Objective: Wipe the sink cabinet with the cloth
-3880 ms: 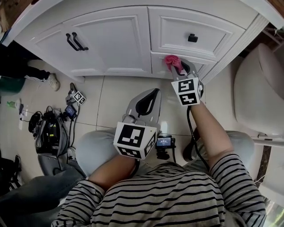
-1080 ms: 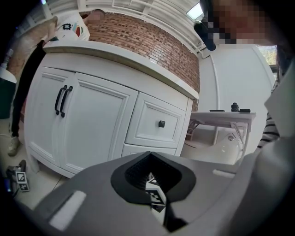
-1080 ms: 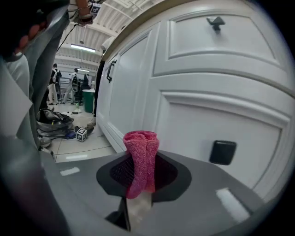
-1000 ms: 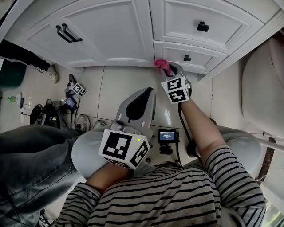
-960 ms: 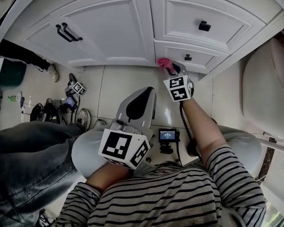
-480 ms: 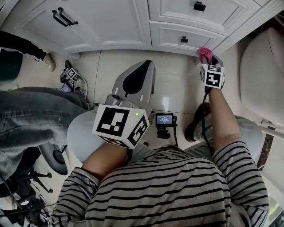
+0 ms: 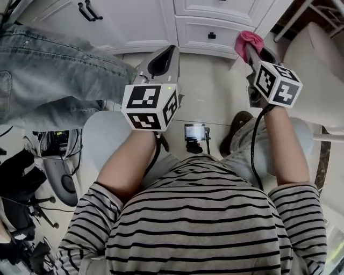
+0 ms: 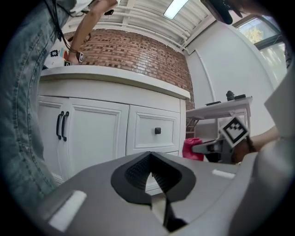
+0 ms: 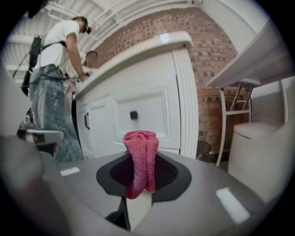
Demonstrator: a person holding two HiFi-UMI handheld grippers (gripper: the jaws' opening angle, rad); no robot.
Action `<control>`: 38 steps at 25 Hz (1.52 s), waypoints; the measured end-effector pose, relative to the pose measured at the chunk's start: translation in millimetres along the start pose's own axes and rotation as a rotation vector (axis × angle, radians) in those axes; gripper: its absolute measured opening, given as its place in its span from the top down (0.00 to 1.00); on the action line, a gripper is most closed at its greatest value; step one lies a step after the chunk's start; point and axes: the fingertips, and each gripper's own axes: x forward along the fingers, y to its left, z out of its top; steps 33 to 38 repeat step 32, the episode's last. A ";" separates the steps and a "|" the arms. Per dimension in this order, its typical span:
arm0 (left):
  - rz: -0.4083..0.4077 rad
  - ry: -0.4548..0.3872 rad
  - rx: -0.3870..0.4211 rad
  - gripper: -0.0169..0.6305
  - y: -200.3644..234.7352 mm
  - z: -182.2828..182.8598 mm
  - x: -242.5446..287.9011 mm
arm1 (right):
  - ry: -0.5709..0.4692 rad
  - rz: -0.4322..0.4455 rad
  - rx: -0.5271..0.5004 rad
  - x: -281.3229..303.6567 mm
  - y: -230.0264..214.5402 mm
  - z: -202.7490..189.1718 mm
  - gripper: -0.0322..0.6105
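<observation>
head view: right gripper (image 7: 251, 49) sits just off the cabinet's (image 7: 161, 16) right front corner, jaws clamped tight on a pink cloth (image 7: 246, 38). cloth is bunched & pokes out past the jaw tips. right gripper view shows it pinched upright w/ a gap to the cabinet front, so not touching. left gripper (image 7: 163, 58) is in front of the cabinet, nearer its middle, pointing at the drawer w/ the small black knob (image 7: 212, 36). its jaws are closed together w/ nothing between them. a person in jeans (image 7: 48, 70) stands at the cabinet's left side, by the double-handle door.
</observation>
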 end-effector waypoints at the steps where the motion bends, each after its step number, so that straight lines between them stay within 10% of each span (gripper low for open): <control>1: 0.006 -0.008 0.006 0.97 0.3 1.7 -2.8 | -0.064 0.007 0.005 -19.6 7.8 11.4 0.81; 5: 0.035 -0.031 0.018 0.97 3.5 6.4 -12.0 | -0.193 -0.034 0.036 -62.8 18.0 6.0 0.81; 38: -0.007 0.009 0.062 0.97 -14.6 -3.6 -17.3 | -0.197 -0.001 -0.053 -65.7 47.6 7.3 0.82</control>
